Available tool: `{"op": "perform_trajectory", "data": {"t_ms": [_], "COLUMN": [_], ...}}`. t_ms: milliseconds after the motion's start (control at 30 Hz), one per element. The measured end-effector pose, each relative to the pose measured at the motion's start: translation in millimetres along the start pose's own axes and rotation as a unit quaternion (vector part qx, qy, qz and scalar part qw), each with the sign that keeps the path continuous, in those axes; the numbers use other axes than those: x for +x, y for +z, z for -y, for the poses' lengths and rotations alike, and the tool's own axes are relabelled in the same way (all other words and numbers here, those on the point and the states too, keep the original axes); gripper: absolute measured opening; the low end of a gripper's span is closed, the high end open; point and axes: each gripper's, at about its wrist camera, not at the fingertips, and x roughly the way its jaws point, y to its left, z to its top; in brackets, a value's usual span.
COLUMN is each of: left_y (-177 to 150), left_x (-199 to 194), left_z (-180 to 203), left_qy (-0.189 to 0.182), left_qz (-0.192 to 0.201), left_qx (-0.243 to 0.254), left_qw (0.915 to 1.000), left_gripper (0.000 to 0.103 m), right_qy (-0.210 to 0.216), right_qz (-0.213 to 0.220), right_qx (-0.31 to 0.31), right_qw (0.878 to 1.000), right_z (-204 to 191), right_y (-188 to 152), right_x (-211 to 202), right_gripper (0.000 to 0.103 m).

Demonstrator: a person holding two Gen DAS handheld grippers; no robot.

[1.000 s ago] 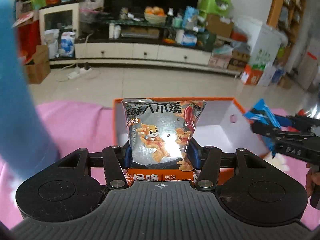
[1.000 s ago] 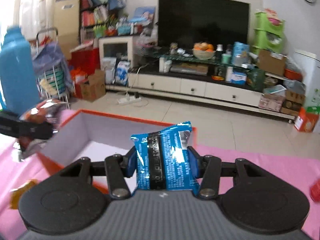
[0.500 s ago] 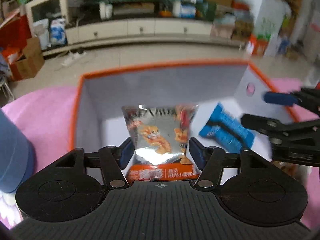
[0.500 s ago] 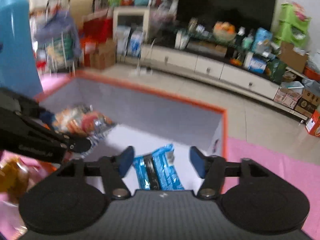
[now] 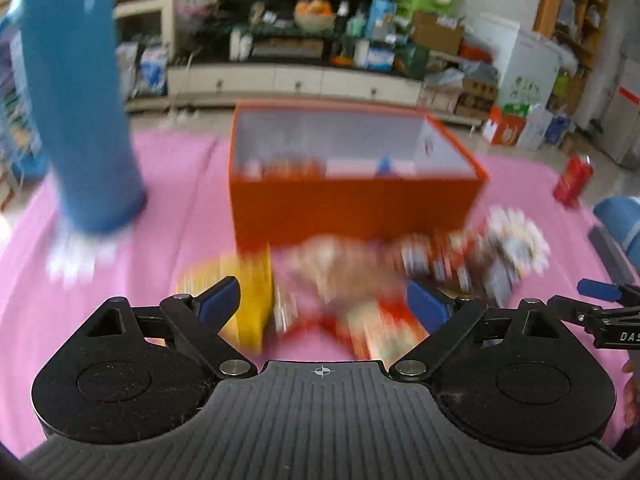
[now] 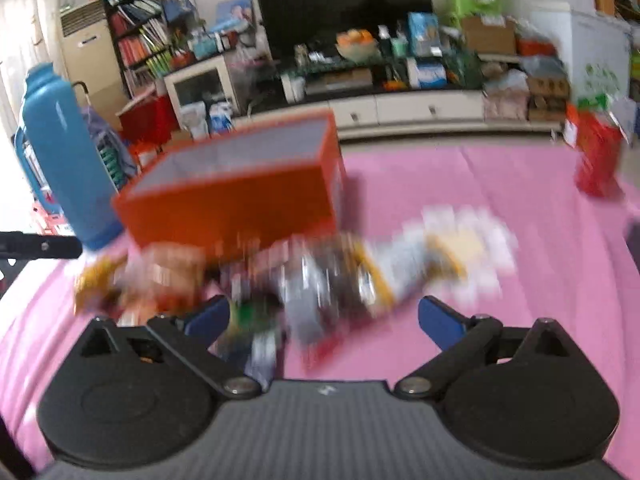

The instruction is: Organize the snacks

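Observation:
An orange box [image 5: 352, 200] with white inner walls stands on the pink cloth; a silver snack bag [image 5: 294, 168] and a blue packet [image 5: 385, 164] lie inside it. The orange box [image 6: 240, 204] also shows in the right wrist view. A blurred pile of snack packets [image 5: 360, 276] lies in front of the box. My left gripper [image 5: 324, 304] hangs over that pile, its jaws opening, nothing pressed between them. My right gripper [image 6: 324, 318] is over the same snack packets [image 6: 328, 280], jaws opening and empty. The right gripper's finger [image 5: 600, 290] shows at the left view's right edge.
A tall blue flask [image 5: 76, 92] stands left of the box. A red can [image 5: 572, 180] stands at the cloth's far right. A blue roll [image 5: 620, 220] lies at the right edge. Beyond the table are a TV stand and cluttered shelves.
Both grippers released their packets into the orange box, opened wide and pulled back toward me. They now hover over the loose snack pile in front of the box.

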Motion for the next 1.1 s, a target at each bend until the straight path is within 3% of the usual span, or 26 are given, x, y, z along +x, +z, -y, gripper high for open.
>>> {"op": "perform_trajectory", "data": {"t_ms": [167,233,333,567,633,667,700,800,933,1000,1033,1100], "left_y": [-79,-102,-115,-113,-118,-121,-122,-120,-103,-95,-91,-89], "left_x": [-29,-39,-44,-17,-10,-8,-7,-8,7,15,17,11], "left_z": [17,23,38,56,52,51,49,42,23,13,9,5], "left_qy": [-0.001,0.003,0.012,0.101,0.103,0.099,0.094,0.099,0.116,0.124,0.127,0.130], "left_qz": [-0.055,-0.065,-0.080,-0.092,-0.111,-0.116,-0.117,-0.113,-0.109,-0.113,-0.115,-0.106], "left_qx": [-0.046,-0.061,-0.038,0.003,-0.004,-0.005,-0.005,0.002,0.009,0.010,0.007,0.001], "left_qw": [0.9974,0.9960,0.9960,0.9906,0.9884,0.9883,0.9887,0.9887,0.9872,0.9858,0.9851,0.9858], "left_gripper": [0.071,0.071,0.071,0.072,0.059,0.047,0.026,0.017,0.016,0.020,0.024,0.046], "right_qy": [-0.002,0.010,0.011,0.010,0.010,0.012,0.013,0.018,0.020,0.018,0.016,0.015], "right_qz": [0.003,-0.010,0.010,0.014,0.017,0.015,0.012,0.003,-0.006,-0.011,-0.014,-0.022], "right_qx": [0.069,0.086,0.103,0.140,0.147,0.149,0.151,0.149,0.134,0.125,0.120,0.111], "right_qw": [0.998,0.996,0.995,0.990,0.989,0.989,0.988,0.989,0.991,0.992,0.993,0.993], "right_z": [15,22,32,55,61,63,64,63,58,56,54,51], "right_y": [-60,-63,-63,-64,-65,-64,-64,-65,-66,-66,-67,-68], "right_x": [-24,-20,-21,-23,-27,-27,-26,-22,-19,-17,-16,-13], "right_gripper": [0.098,0.098,0.098,0.098,0.098,0.098,0.098,0.098,0.098,0.099,0.099,0.099]}}
